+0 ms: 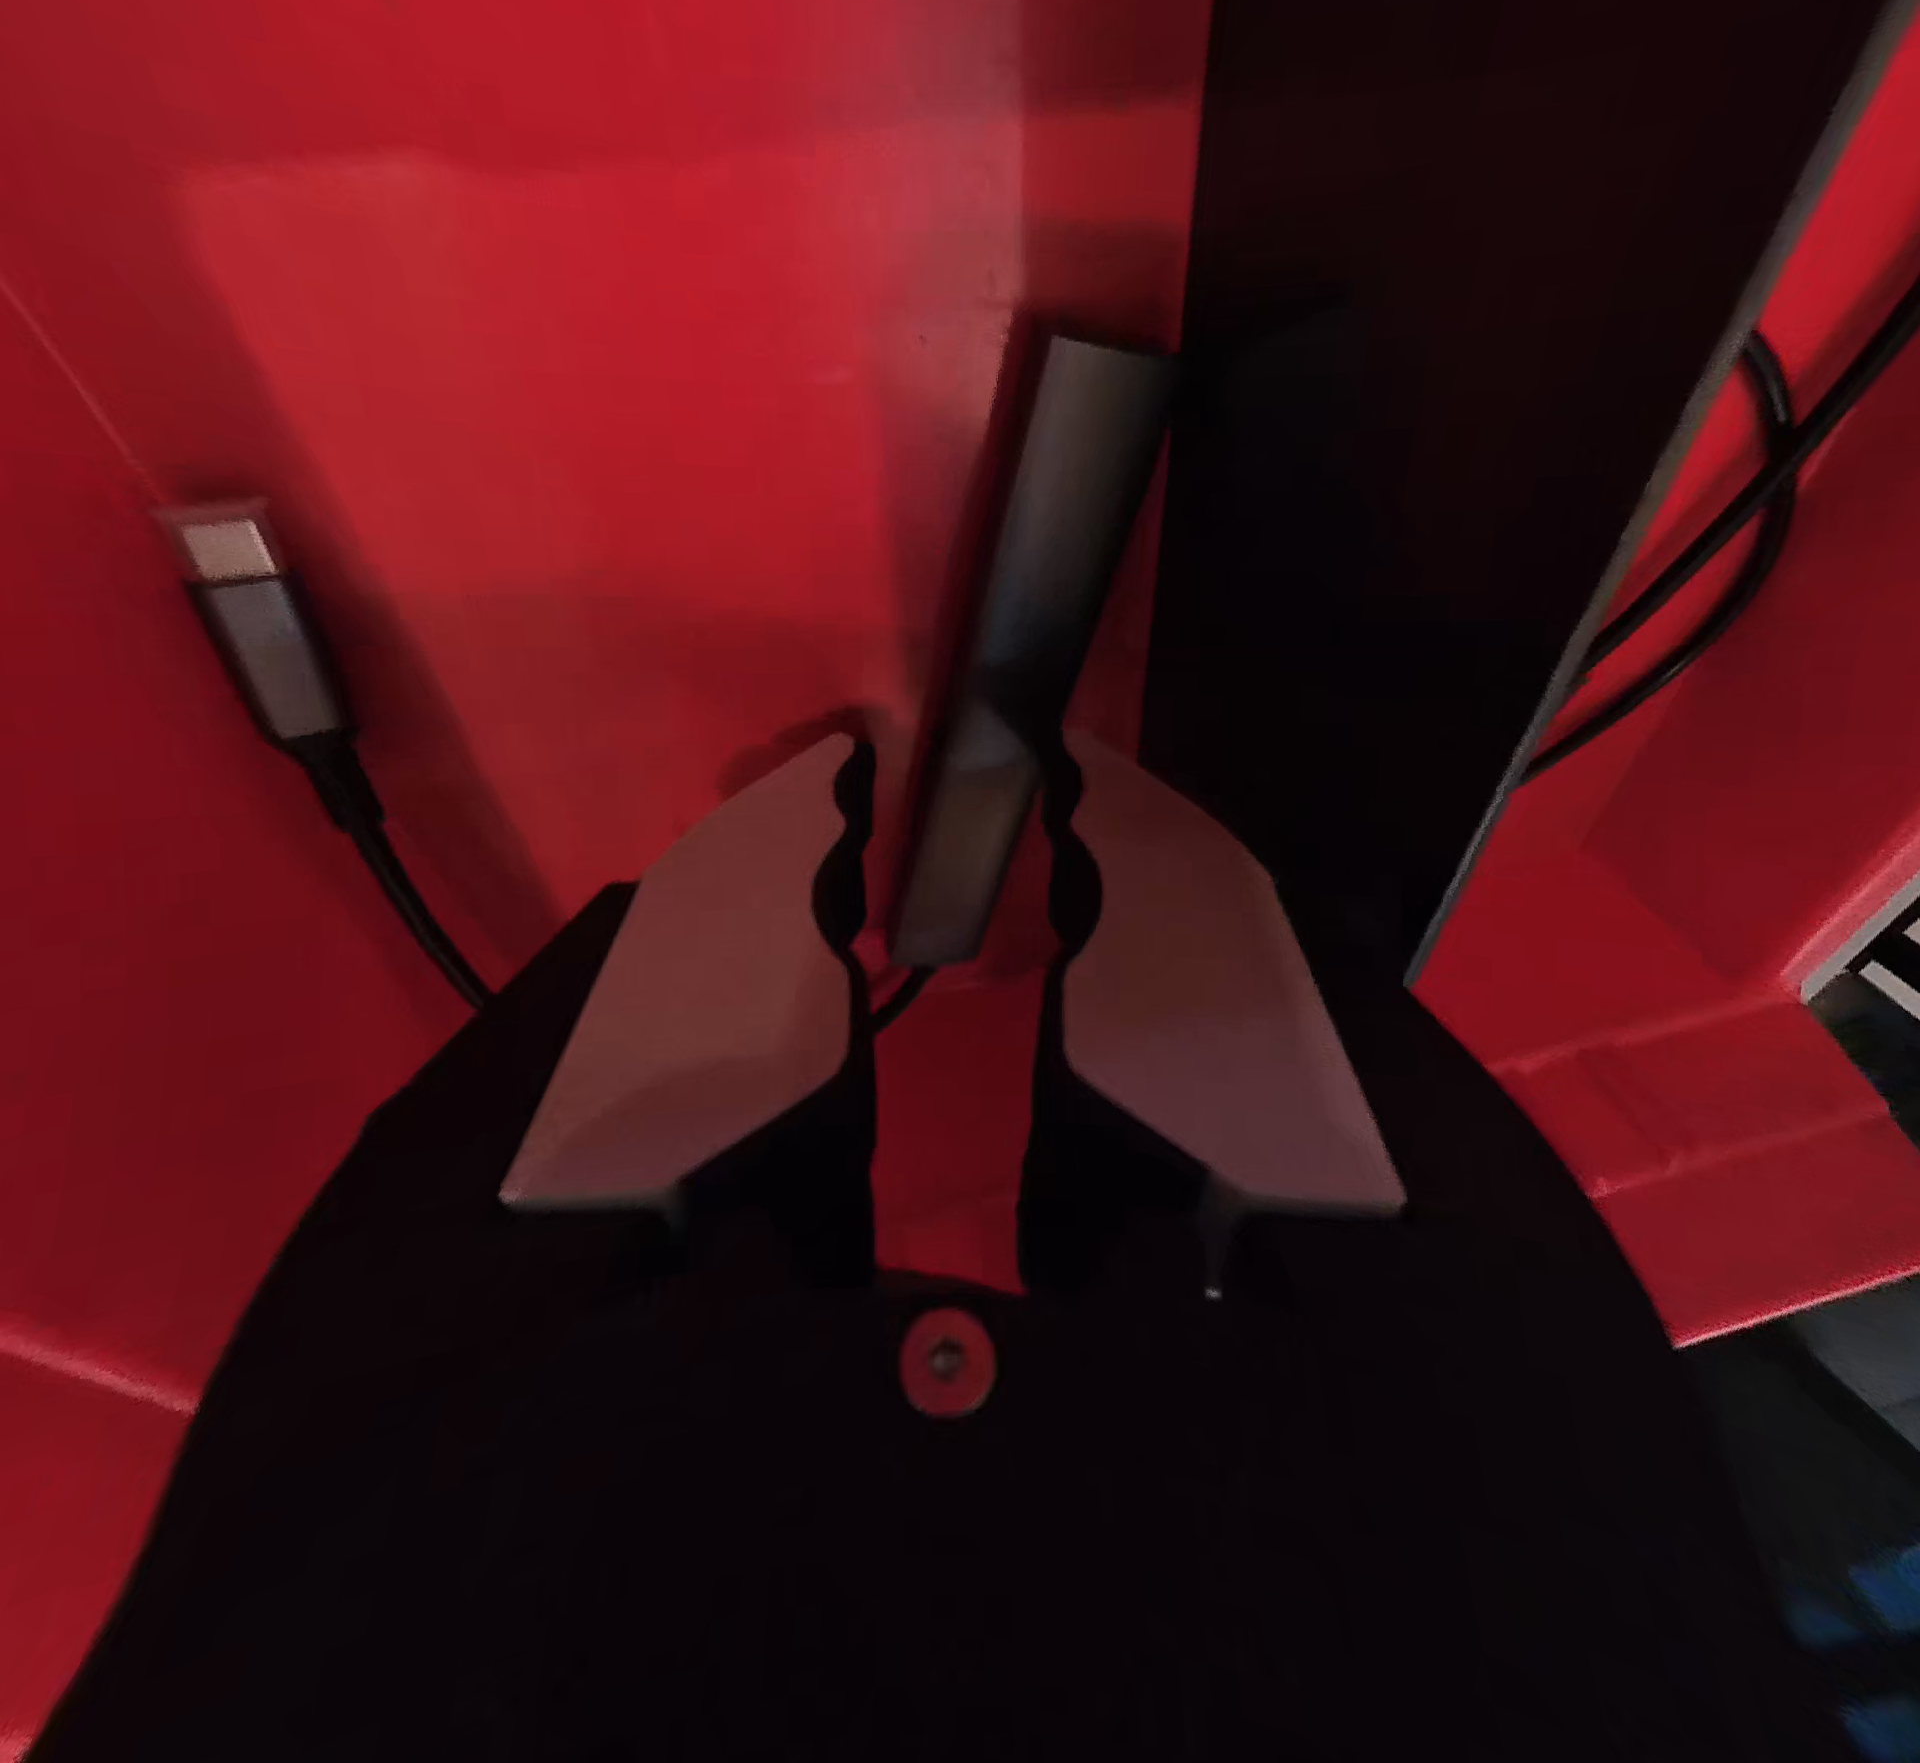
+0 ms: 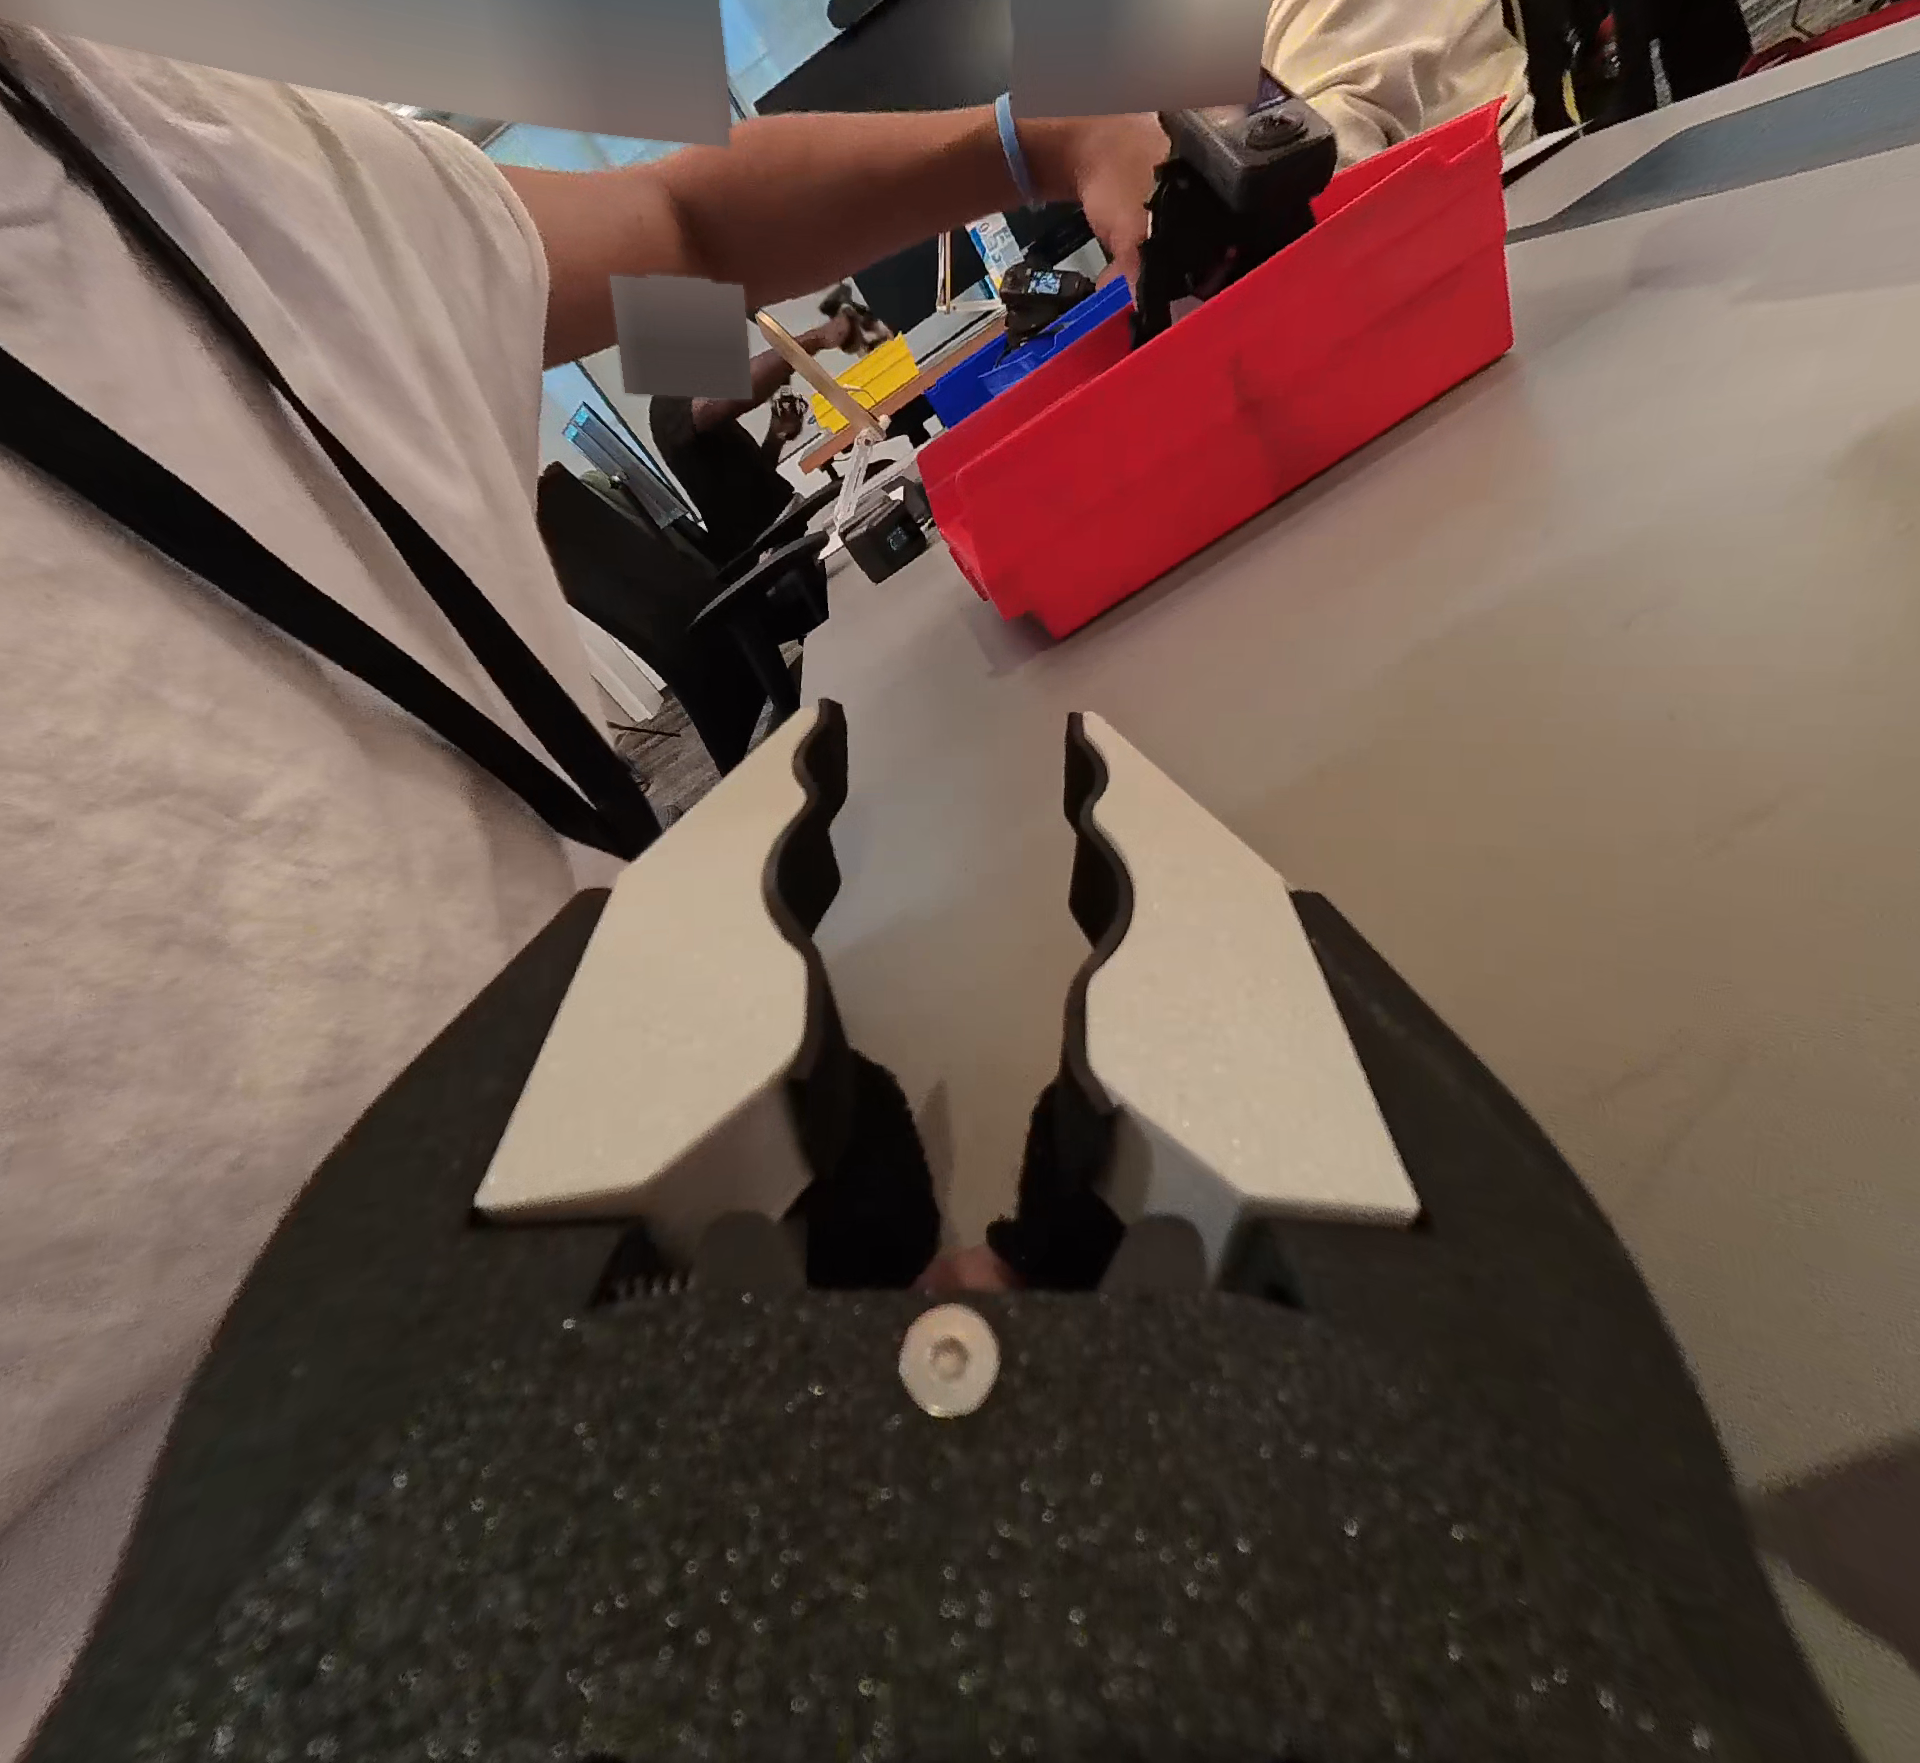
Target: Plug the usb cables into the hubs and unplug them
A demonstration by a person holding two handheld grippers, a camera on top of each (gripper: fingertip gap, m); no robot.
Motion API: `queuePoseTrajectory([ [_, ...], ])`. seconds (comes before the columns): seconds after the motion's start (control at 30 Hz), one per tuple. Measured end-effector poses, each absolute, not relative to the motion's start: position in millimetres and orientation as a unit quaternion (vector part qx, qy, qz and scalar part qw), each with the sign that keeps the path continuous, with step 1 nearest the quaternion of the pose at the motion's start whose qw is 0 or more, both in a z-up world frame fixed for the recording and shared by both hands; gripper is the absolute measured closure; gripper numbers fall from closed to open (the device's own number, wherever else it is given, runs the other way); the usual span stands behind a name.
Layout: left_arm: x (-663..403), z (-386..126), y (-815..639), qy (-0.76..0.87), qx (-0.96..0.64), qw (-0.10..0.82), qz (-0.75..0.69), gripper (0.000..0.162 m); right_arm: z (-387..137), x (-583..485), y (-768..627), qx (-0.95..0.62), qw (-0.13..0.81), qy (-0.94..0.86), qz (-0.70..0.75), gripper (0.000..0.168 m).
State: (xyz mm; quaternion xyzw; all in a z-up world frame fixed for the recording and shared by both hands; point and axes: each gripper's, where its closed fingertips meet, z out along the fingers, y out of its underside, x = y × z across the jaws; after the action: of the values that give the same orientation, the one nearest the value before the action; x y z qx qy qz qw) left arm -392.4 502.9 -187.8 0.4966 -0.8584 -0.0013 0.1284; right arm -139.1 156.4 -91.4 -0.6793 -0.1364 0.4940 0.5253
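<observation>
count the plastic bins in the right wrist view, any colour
3: a red bin nearest on the grey table, a blue bin just behind it, a yellow bin farther back. Others may be hidden behind the person.

The left wrist view is dim and soaked in red light thrown back by the bin walls; the left tool body is almost pure black with no detail. The grey bar and plug are smeared by motion blur, and straight edges bow toward the frame corners. The right wrist view is bright and evenly lit from overhead, with the right tool sharp and its grain visible. Soft shadows lie on the tabletop beside the bin. Its edges stretch and soften, most at the lower corners.
</observation>
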Motion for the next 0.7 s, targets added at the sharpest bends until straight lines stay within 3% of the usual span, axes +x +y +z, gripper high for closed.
queuePoseTrajectory([
  [0.07,-390,-186,502,-0.863,0.492,0.117,0.000,0.141,-91,-139,156,-0.680,0.527,-0.138,0.491,0.128],
  [0.23,-374,-184,521,-0.844,0.535,0.034,-0.021,0.145,-91,-140,154,-0.683,0.525,-0.143,0.487,0.128],
  [0.3,-368,-180,537,-0.822,0.568,-0.008,-0.042,0.162,-91,-142,152,-0.683,0.524,-0.147,0.487,0.128],
  [0.37,-366,-176,539,-0.814,0.580,-0.021,-0.035,0.159,-91,-145,151,-0.684,0.524,-0.154,0.485,0.129],
  [0.5,-371,-175,525,-0.835,0.550,0.014,-0.020,0.135,-91,-149,148,-0.685,0.521,-0.164,0.481,0.128],
  [0.7,-388,-182,528,-0.869,0.485,0.087,-0.044,0.138,-92,-153,145,-0.684,0.515,-0.170,0.487,0.128],
])
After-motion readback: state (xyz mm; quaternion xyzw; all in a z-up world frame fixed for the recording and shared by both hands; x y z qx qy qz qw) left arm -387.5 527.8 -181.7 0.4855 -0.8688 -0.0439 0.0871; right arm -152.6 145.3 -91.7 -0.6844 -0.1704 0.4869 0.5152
